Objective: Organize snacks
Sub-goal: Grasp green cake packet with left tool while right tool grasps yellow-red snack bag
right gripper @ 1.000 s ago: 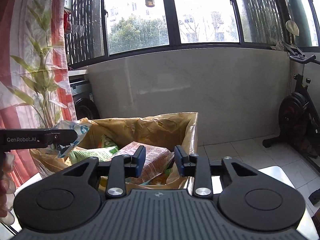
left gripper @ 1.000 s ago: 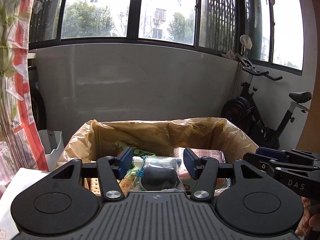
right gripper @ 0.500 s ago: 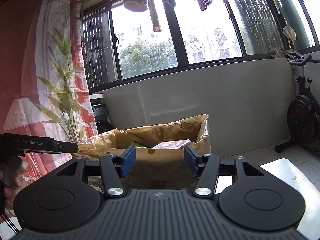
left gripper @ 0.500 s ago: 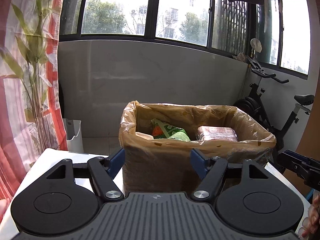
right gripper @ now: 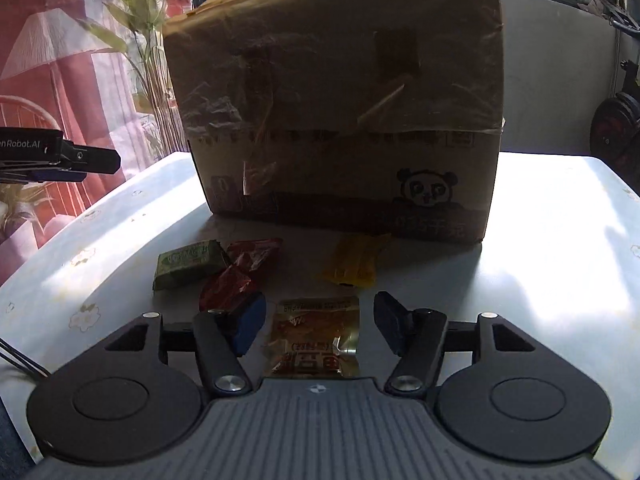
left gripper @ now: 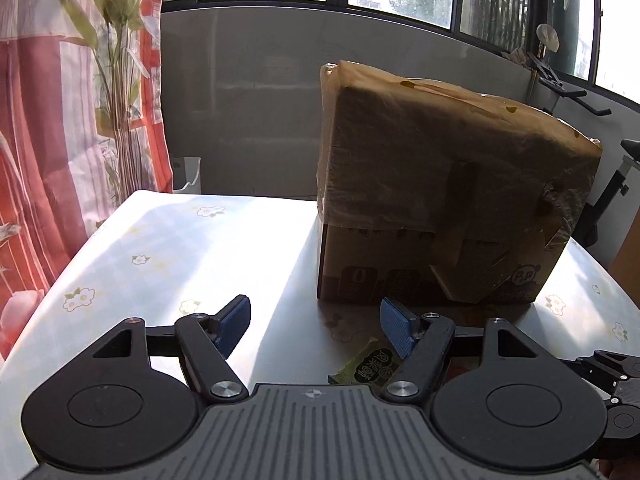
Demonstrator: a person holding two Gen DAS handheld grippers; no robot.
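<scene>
Both grippers hung low over a flower-print table (left gripper: 168, 248), jaws spread wide and holding nothing. A cardboard box (right gripper: 340, 112), lined with a brown plastic bag, stood at the table's middle. In front of it lay loose snacks: a green packet (right gripper: 188, 264) touching two red packets (right gripper: 240, 276), a yellow packet (right gripper: 356, 262) near the box's base, and an orange packet (right gripper: 314, 336) between the right gripper (right gripper: 318, 326)'s fingers. The left gripper (left gripper: 316, 326) pointed at the box's near corner.
</scene>
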